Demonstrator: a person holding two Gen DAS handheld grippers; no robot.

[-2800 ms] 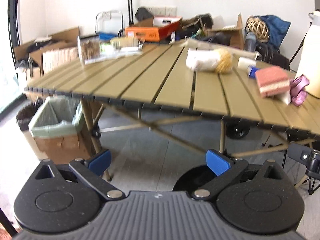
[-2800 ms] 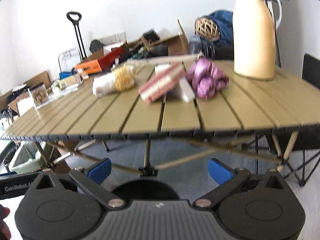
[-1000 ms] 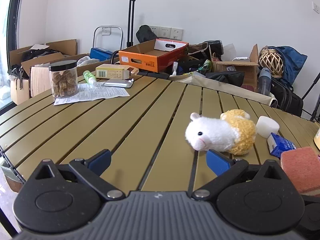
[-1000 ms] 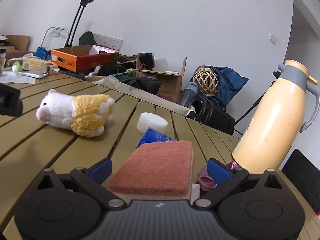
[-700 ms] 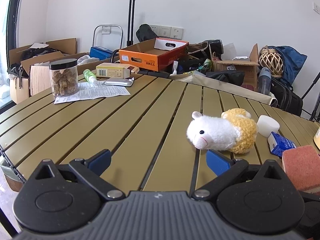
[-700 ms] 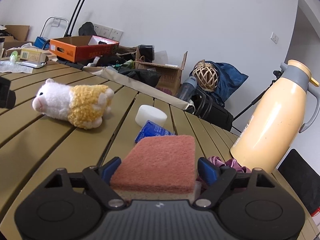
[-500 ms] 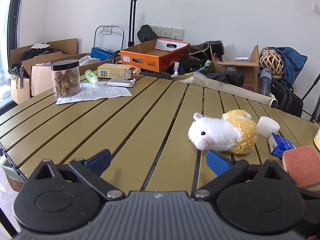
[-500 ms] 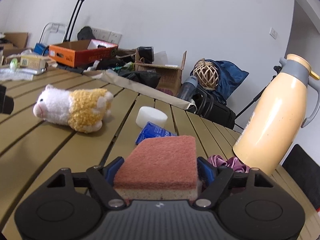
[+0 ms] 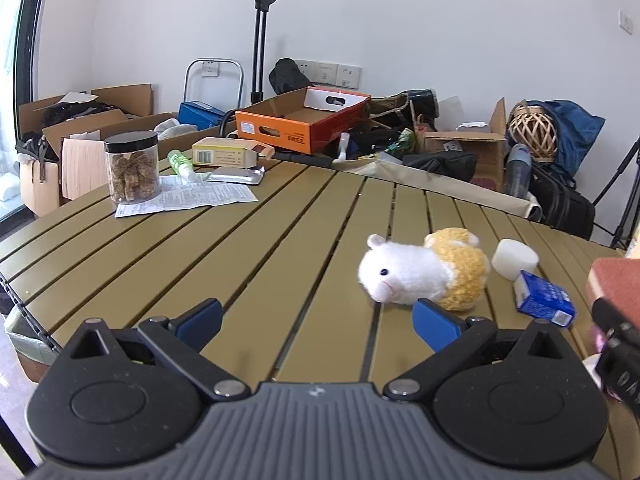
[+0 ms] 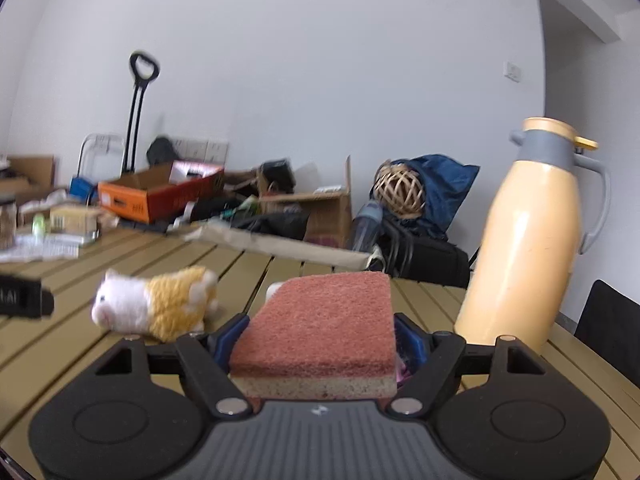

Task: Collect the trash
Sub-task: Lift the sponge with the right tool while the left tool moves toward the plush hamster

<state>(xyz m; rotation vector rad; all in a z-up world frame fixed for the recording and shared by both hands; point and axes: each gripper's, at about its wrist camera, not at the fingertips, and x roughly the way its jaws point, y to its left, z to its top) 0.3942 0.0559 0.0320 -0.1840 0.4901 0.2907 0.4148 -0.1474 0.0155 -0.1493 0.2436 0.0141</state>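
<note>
Left gripper (image 9: 318, 320) fingers spread; right gripper (image 10: 318, 340) fingers clamped

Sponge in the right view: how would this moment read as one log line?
right hand-held gripper: shut on sponge, off the table | left hand-held gripper: open, holds nothing, over table near plush hamster

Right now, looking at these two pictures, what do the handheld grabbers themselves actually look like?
Both look alike. The left gripper has a ribbed grey centre body with a small logo, flanked by two round speckled black housings. Black linkage bars with silver pivot pins run forward to blue finger pads. The right gripper has the same build and the same blue pads. No cables, sleeves or hands show.
</note>
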